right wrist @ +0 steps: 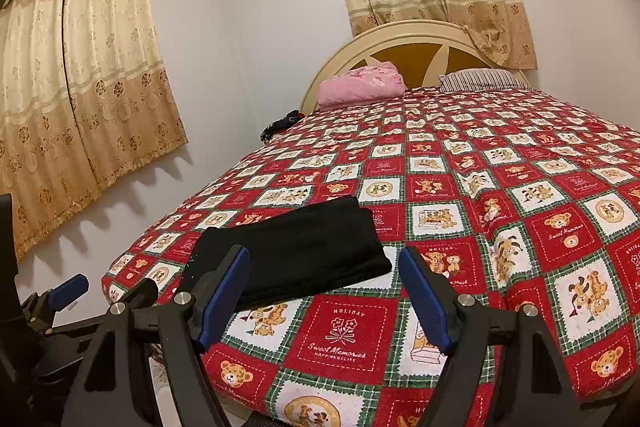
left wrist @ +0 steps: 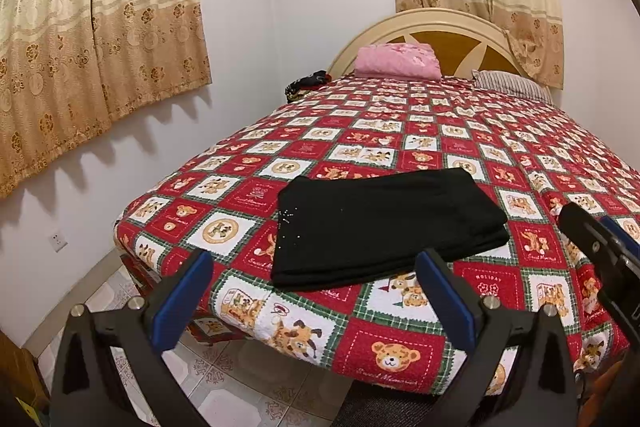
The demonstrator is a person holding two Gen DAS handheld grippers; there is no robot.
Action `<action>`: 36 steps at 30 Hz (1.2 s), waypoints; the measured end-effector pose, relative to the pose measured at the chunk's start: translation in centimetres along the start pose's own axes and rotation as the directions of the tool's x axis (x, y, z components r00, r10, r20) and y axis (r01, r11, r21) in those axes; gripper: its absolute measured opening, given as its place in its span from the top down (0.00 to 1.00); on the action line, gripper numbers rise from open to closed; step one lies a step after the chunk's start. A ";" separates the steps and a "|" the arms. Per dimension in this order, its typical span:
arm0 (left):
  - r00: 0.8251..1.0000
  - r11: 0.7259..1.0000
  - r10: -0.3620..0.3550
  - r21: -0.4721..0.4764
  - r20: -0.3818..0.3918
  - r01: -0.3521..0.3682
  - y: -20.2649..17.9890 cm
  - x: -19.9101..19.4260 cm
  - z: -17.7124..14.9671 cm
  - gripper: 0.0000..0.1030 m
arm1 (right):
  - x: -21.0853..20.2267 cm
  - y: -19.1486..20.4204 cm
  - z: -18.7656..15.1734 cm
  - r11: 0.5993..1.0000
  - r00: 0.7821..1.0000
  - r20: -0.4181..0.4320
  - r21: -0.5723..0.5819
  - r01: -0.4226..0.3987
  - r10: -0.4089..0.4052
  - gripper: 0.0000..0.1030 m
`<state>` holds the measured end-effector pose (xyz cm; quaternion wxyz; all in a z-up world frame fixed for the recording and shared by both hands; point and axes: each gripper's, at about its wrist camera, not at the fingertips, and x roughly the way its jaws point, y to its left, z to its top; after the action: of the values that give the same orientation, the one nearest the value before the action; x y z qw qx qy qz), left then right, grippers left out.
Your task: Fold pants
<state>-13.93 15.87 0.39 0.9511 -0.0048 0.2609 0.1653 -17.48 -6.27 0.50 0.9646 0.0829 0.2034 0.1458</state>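
Note:
Black pants [left wrist: 384, 227] lie folded in a flat rectangle near the foot corner of the bed [left wrist: 440, 131]; they also show in the right wrist view [right wrist: 296, 247]. My left gripper [left wrist: 316, 267] is open and empty, held back from the near edge of the pants, above the bed's foot edge. My right gripper [right wrist: 324, 263] is open and empty, to the right of the pants and apart from them. The right gripper shows at the right edge of the left wrist view [left wrist: 600, 251]; the left gripper shows at lower left in the right wrist view [right wrist: 108, 287].
The bed has a red teddy-bear patchwork cover [right wrist: 480, 187]. A pink folded blanket [left wrist: 398, 61], a striped pillow [left wrist: 512, 83] and a dark bundle [left wrist: 306, 85] lie by the headboard [left wrist: 440, 27]. Curtains [left wrist: 100, 35] hang on the walls. Tiled floor [left wrist: 248, 379] lies below the foot edge.

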 end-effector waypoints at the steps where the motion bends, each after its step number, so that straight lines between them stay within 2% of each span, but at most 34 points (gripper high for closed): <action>1: 1.000 1.000 0.001 0.000 -0.001 -0.001 0.0 0.0 0.0 0.00 | 0.0 0.0 0.0 1.000 1.000 0.000 0.001 0.000 0.000 0.24; 36: 1.000 1.000 0.005 0.000 -0.004 -0.005 0.1 0.1 -0.1 0.00 | 0.3 -0.2 -0.2 1.000 1.000 -0.017 0.020 -0.001 0.001 0.24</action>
<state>-13.91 15.96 0.22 0.9503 -0.0043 0.2626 0.1674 -17.22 -6.31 0.16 0.9620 0.0913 0.2128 0.1449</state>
